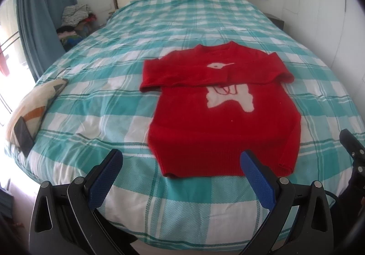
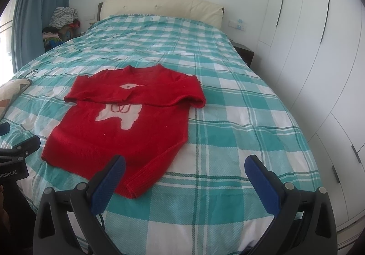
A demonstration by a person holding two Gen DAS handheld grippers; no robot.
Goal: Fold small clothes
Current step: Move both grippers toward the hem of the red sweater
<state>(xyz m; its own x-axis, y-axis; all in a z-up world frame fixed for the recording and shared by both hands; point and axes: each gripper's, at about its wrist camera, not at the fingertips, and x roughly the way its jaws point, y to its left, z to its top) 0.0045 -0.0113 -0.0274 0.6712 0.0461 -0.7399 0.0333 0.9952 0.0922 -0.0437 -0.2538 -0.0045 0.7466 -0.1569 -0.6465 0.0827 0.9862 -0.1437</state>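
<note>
Two open, empty grippers, left gripper (image 1: 181,177) and right gripper (image 2: 184,178), wait near the soft red sweater (image 1: 219,127); pinch its bottom hem (image 1: 200,167).

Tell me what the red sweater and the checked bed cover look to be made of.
Red sweater: knitted yarn, probably wool or acrylic; ribbed cuff and hem, fuzzy matte surface. Checked bed cover: thin woven fabric, likely cotton; fine dotted weave, soft wrinkles, matte.

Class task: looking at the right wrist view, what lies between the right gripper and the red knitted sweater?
Only bare teal-and-white checked bedspread. The open right gripper hovers near the red knitted sweater, whose sleeve cuff lies beside one finger.
</note>
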